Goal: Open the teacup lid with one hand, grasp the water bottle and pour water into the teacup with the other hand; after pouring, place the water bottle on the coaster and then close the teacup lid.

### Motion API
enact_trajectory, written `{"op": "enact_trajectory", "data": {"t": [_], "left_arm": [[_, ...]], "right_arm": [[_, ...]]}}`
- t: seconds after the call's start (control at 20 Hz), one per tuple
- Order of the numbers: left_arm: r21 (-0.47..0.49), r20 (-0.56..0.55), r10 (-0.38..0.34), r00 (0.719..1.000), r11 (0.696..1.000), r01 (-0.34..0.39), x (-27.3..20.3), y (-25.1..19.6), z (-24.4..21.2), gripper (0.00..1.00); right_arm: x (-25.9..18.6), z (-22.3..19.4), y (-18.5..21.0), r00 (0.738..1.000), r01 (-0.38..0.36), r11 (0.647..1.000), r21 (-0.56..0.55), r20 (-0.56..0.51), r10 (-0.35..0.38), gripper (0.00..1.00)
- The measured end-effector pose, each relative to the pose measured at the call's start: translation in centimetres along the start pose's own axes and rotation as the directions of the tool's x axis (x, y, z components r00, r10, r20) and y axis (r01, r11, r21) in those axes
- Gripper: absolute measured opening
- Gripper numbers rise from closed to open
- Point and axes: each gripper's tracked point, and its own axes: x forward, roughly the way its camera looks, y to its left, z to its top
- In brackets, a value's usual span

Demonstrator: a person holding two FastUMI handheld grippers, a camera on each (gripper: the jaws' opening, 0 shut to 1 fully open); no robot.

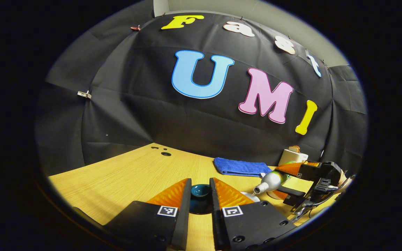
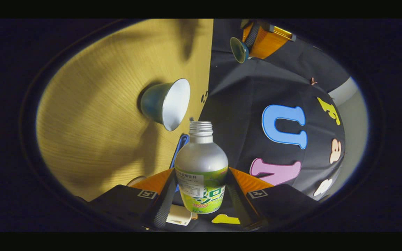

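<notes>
Wood-grain table runs up to a black cloth wall at the back of the booth. On the table in the right gripper view stands the teacup, blue outside and white inside, with its top open. That view is turned on its side, so the cup seems to stick out sideways. The water bottle is silver with a green label and has no cap on. It sits between the two fingers of the right gripper, which press on both of its sides. The bottle's open mouth points near the cup's rim. No water can be seen coming out.

In the left gripper view the bottle lies tipped, mouth pointing down and to the left, held by the right gripper. The left gripper has its fingers close together around the small blue teacup lid. The right gripper view shows this lid held up in the air, well apart from the cup. Behind the bottle lie a folded blue towel and a cream box.
</notes>
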Motion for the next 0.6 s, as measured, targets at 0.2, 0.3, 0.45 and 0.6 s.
{"op": "enact_trajectory", "data": {"t": [0.2,0.3,0.45,0.6], "left_arm": [[-0.001,0.002,0.001,1.000,1.000,-0.001,0.05,0.08,0.18,0.32],[0.001,0.002,0.001,1.000,1.000,-0.001,-0.05,0.11,0.23,0.32],[0.002,0.004,-0.001,1.000,1.000,0.001,-0.05,0.02,0.28,0.32],[0.001,0.002,-0.001,1.000,1.000,0.001,-0.11,0.06,0.27,0.32]], "right_arm": [[0.04,0.27,-0.59,1.000,0.014,0.996,-0.091,0.010,-0.013,0.75],[0.17,0.17,-0.70,1.000,0.014,0.994,-0.110,0.012,-0.013,0.75],[0.17,0.19,-0.75,1.000,0.013,0.993,-0.121,0.014,-0.011,0.75],[0.09,0.31,-0.99,1.000,0.020,0.988,-0.156,0.016,-0.018,0.79]]}}
